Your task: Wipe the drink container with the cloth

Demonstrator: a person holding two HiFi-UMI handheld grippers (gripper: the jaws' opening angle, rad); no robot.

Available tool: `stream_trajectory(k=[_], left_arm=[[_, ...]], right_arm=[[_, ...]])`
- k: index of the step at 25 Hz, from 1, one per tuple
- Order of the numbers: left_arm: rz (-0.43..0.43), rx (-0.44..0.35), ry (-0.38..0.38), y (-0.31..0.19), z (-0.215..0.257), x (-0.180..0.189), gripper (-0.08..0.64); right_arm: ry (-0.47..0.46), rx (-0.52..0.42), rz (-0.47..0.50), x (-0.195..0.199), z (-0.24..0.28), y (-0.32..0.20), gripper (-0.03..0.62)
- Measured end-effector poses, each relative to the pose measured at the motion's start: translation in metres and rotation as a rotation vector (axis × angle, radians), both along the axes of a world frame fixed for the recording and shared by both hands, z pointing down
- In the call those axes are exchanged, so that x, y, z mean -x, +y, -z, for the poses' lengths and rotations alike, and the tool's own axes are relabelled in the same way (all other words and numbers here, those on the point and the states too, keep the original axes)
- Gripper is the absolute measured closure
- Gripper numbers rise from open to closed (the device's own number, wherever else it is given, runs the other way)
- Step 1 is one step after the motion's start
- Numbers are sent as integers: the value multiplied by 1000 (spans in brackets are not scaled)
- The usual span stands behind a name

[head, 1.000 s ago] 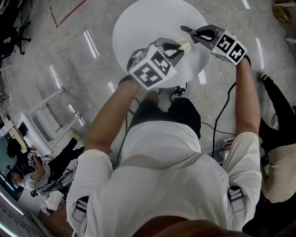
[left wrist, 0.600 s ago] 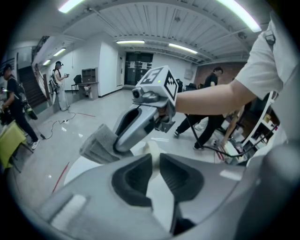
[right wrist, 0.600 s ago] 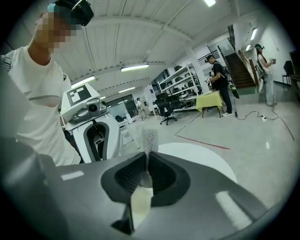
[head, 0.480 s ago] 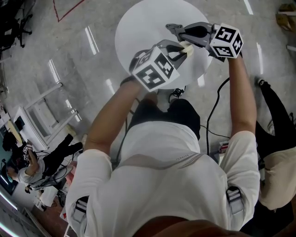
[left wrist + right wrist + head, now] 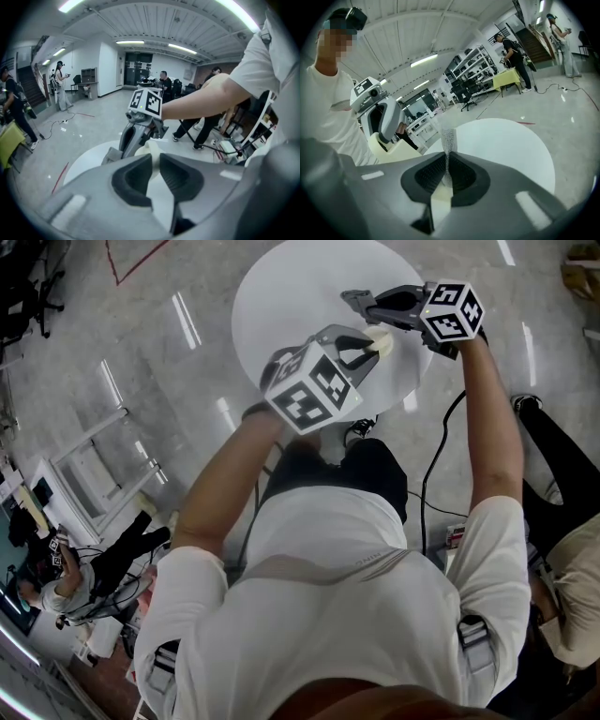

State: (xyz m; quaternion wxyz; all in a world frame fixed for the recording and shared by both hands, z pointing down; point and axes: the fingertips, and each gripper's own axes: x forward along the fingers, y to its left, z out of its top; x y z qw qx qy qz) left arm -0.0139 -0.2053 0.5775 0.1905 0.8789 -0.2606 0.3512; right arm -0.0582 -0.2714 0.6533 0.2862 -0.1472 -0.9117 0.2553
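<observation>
Two grippers meet over a round white table (image 5: 511, 145): left gripper (image 5: 155, 159) clamps a cream drink container (image 5: 391, 148); right gripper (image 5: 447, 168) pinches a thin white cloth (image 5: 449, 138).

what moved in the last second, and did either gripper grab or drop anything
The right gripper shifted left in the head view and a little farther from the person, its tips passing beyond the drink container. Nothing was taken hold of or let go. The left gripper stayed shut on the drink container, roughly in place above the white table, and the right gripper stayed shut on the cloth.
</observation>
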Motion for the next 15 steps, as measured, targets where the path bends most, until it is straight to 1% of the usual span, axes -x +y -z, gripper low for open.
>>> stream_trajectory(k=[7,9,12,13,15], left_arm=[[4,-2,4,-1,-1,1,509],[6,-4,6,-1,-1,0,509],[2,-8,-3,-2,-1,-1,509],[-2,-12,-11,-2,-1,0,509],[-2,-33,-19,-3,3,1,508]], right_arm=[[97,30,-9,0,-37,0,568],[106,31,-27,-2,-44,0,568],[68,11,-102,-11,-38,-3,568],[46,-14,-144,-16,-29,-7,568],[-17,-79,-260,-28,-3,-13,568]])
